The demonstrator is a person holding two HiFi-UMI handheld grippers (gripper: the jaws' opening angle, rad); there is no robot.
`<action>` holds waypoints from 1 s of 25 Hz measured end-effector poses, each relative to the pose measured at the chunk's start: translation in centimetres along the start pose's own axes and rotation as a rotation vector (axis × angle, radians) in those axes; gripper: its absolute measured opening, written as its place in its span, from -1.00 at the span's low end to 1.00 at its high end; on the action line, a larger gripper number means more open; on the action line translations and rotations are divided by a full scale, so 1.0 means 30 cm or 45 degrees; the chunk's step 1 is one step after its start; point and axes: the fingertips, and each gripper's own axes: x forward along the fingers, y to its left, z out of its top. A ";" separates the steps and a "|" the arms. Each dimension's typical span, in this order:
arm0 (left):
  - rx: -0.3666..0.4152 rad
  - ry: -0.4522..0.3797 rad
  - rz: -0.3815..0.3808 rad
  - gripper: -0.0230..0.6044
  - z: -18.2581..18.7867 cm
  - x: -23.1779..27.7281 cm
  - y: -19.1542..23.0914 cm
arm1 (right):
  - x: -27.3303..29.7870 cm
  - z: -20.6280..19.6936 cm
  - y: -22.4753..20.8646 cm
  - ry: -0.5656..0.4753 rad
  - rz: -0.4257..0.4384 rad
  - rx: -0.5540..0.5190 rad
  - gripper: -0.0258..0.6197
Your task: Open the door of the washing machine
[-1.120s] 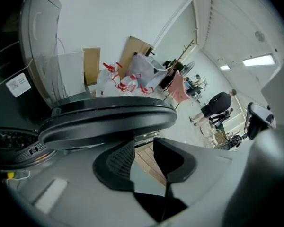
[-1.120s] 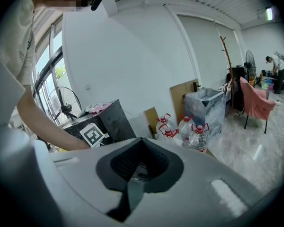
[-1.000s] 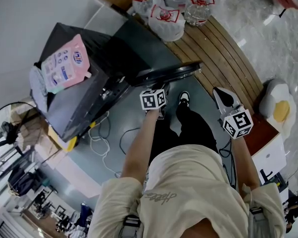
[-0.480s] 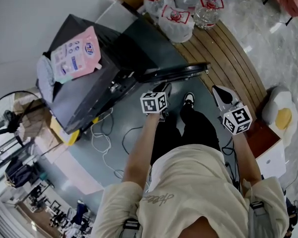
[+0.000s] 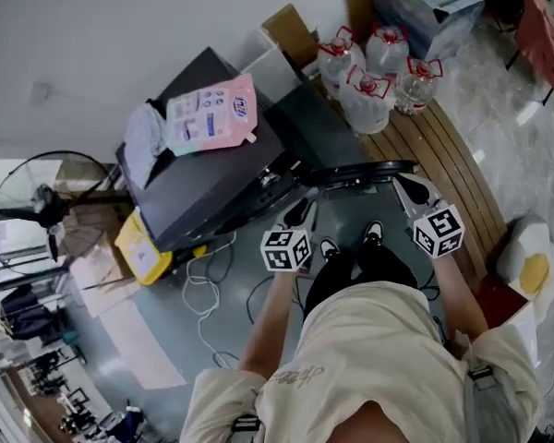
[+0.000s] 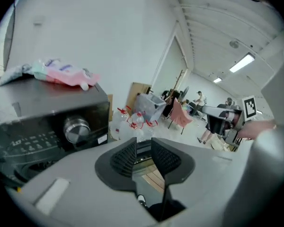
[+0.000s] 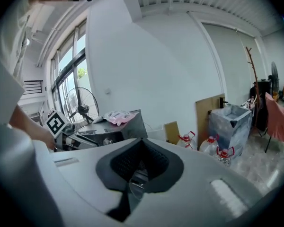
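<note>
The dark grey washing machine (image 5: 203, 187) stands ahead with a pink pouch (image 5: 212, 111) on its top. Its round door (image 5: 355, 173) is swung open toward me. My left gripper (image 5: 300, 215) hangs in the air just short of the door's hinge side, touching nothing. In the left gripper view its jaws (image 6: 143, 145) have just been closing and still show a gap with nothing between them; the machine's dial (image 6: 76, 128) is at the left. My right gripper (image 5: 408, 190) hovers by the door's free end, and its tips (image 7: 142, 143) meet on nothing.
Several large water bottles (image 5: 379, 86) stand behind the door on a wooden strip (image 5: 448, 160). White cables (image 5: 212, 284) trail on the floor by the machine's front. A standing fan (image 5: 37, 201) and cardboard boxes (image 5: 97, 257) are at the left. My feet (image 5: 351, 243) are under the door.
Both grippers have risen and drawn back toward me; the left one has come away from the door's edge. The door stays open. My head camera has tilted, so more wall shows.
</note>
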 end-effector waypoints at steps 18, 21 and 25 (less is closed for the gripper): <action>0.110 -0.539 0.172 -0.88 0.491 -0.581 0.133 | 0.098 0.500 0.369 -0.257 0.163 -0.316 -0.92; 0.181 -0.585 0.208 -0.88 0.566 -0.643 0.125 | 0.101 0.558 0.408 -0.278 0.169 -0.377 -0.92; 0.293 -0.655 0.233 -0.88 0.660 -0.710 0.093 | 0.089 0.620 0.450 -0.311 0.180 -0.414 -0.92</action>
